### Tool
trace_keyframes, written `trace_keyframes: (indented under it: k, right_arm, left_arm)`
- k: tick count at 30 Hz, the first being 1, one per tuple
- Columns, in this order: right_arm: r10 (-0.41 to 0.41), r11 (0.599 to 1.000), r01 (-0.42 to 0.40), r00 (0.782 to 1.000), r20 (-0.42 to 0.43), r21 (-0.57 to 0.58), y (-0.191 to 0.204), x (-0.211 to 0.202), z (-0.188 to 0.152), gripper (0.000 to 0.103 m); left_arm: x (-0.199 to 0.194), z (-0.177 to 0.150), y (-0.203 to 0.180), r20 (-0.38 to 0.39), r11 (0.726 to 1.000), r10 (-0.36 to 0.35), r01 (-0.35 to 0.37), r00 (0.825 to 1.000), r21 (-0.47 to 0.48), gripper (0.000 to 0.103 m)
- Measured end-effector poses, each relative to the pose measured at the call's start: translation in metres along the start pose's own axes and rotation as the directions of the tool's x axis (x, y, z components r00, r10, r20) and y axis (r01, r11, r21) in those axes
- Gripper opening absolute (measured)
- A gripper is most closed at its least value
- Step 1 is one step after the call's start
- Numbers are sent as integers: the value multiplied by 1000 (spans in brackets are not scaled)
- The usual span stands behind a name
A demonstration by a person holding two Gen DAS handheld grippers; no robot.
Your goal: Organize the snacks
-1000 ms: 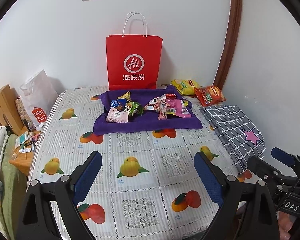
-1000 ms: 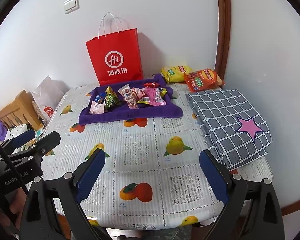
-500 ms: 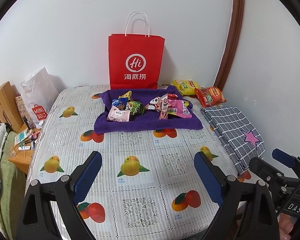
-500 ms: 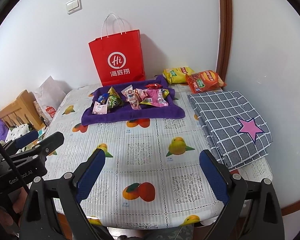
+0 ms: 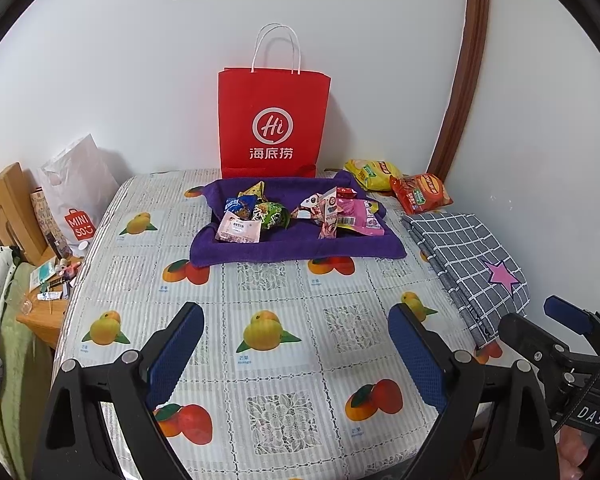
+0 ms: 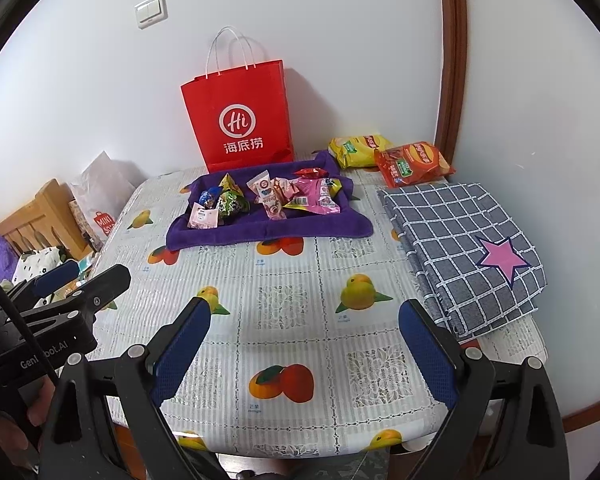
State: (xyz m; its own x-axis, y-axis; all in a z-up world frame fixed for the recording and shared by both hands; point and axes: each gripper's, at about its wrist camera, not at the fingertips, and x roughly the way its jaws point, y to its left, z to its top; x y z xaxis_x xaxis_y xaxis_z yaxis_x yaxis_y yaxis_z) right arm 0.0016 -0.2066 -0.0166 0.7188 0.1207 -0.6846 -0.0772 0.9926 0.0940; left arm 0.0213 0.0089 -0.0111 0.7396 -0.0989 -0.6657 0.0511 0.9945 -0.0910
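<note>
We held the left gripper (image 5: 296, 340) and right gripper (image 6: 306, 338) spread wide with nothing between them; the snacks (image 5: 300, 212) lay well ahead on a purple towel (image 5: 296, 250), below a red paper bag (image 5: 272, 120).

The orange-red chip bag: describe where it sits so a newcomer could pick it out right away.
Start at the tall red paper bag standing against the wall behind the purple towel. Follow the wall toward the brown door frame, where two chip bags lie off the towel. The orange-red chip bag is the one closer to the frame, overlapping the yellow chip bag and just behind the checked cloth.
</note>
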Motion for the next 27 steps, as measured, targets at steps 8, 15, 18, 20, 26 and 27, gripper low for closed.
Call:
trace_keyframes:
  k: [8, 15, 18, 20, 26, 27]
  right_arm:
    - [-1, 1000, 1, 1000, 2, 1, 1, -1, 0, 94]
    - [-2, 1000, 2, 1000, 1, 9, -1, -2, 1, 94]
    - [0, 1000, 0, 1000, -1, 11, -2, -2, 1, 94]
    - [1, 1000, -1, 1000, -1, 10, -1, -1, 0, 94]
    - [1, 1000, -1, 1000, -2, 9, 0, -1, -1, 94]
    - [1, 1000, -1, 1000, -2, 10, 0, -1, -1, 94]
  left_arm:
    - [0, 1, -1, 1, 1000, 0, 0, 1000, 0, 94]
    - [0, 1, -2, 1, 1000, -1, 1, 1000, -1, 94]
    - [0, 1, -3, 2, 1000, 1, -1, 1000, -1, 94]
    - [0, 1, -3, 0, 1000, 0, 0, 1000, -1, 94]
    - [0, 1, -3, 0, 1000, -1, 1, 1000, -1, 94]
    - [0, 1, -3, -1, 1000, -1, 1, 1000, -1, 94]
